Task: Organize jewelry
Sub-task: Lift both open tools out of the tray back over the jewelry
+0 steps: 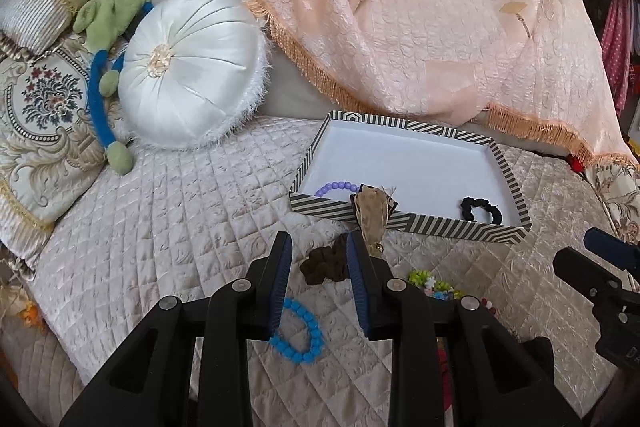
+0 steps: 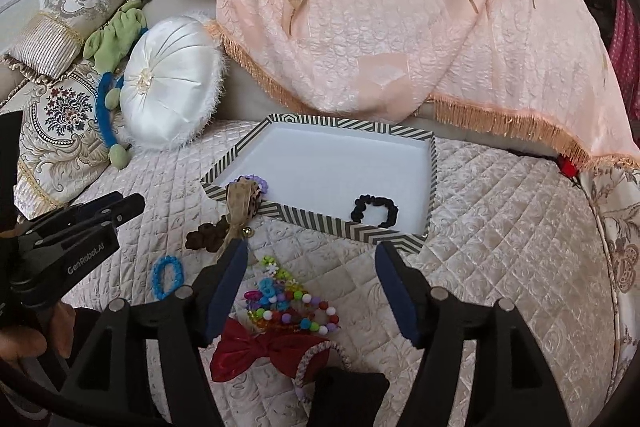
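Observation:
A striped tray with a white floor lies on the quilted bed. In it are a purple bead bracelet and a black scrunchie. A tan ribbon hangs over the tray's near rim. In front lie a brown scrunchie, a blue bead bracelet, colourful beads and a red bow headband. My left gripper is open above the brown scrunchie. My right gripper is open above the colourful beads.
A round white satin cushion and patterned pillows lie at the left. A peach fringed blanket is heaped behind the tray. A green and blue soft toy lies beside the cushion.

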The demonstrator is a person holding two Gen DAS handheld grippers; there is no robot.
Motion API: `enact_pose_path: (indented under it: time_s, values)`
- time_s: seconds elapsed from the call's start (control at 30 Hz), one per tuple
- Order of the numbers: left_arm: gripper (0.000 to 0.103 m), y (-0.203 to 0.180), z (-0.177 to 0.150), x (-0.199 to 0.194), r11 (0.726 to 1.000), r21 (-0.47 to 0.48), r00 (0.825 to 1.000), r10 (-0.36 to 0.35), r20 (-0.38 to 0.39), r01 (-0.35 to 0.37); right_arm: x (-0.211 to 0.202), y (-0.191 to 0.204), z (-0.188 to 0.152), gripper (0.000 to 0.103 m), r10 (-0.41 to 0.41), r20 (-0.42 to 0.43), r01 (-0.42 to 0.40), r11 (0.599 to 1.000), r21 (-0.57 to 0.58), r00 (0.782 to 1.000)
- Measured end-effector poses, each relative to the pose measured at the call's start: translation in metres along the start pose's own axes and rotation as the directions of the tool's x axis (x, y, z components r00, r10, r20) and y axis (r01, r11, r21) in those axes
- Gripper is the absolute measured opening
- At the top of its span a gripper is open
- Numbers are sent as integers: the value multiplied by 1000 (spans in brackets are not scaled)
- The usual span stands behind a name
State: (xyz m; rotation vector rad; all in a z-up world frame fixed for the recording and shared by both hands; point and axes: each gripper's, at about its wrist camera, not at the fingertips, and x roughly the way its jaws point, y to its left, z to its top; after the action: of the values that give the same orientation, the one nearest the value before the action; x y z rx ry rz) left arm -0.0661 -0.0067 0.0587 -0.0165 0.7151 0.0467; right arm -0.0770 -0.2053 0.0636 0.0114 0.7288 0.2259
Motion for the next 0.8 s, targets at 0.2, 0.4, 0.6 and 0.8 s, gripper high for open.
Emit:
enact_pose_path:
  time_s: [0.2,0.4,0.6,0.8]
  values:
    - [18,2,-4,-7,1000,-7,1000,5,12,-5,-5,3,-2,70,-1,2,1,1000,-7,1000]
    - [18,2,-6,-12,1000,-8,1000,19,22,-19,-11,5,-3,73,-8,6,8,1000,-10,1000]
    - [18,1,-9,-13,1000,-8,1000,23,18,-22,-14,6,-3,74,-9,9,10,1000,-12,1000]
    - [18,1,-9,-13,1000,-6,999,27,24,-26,-14,6,-2,74,-19,11,19,1000,-15,1000]
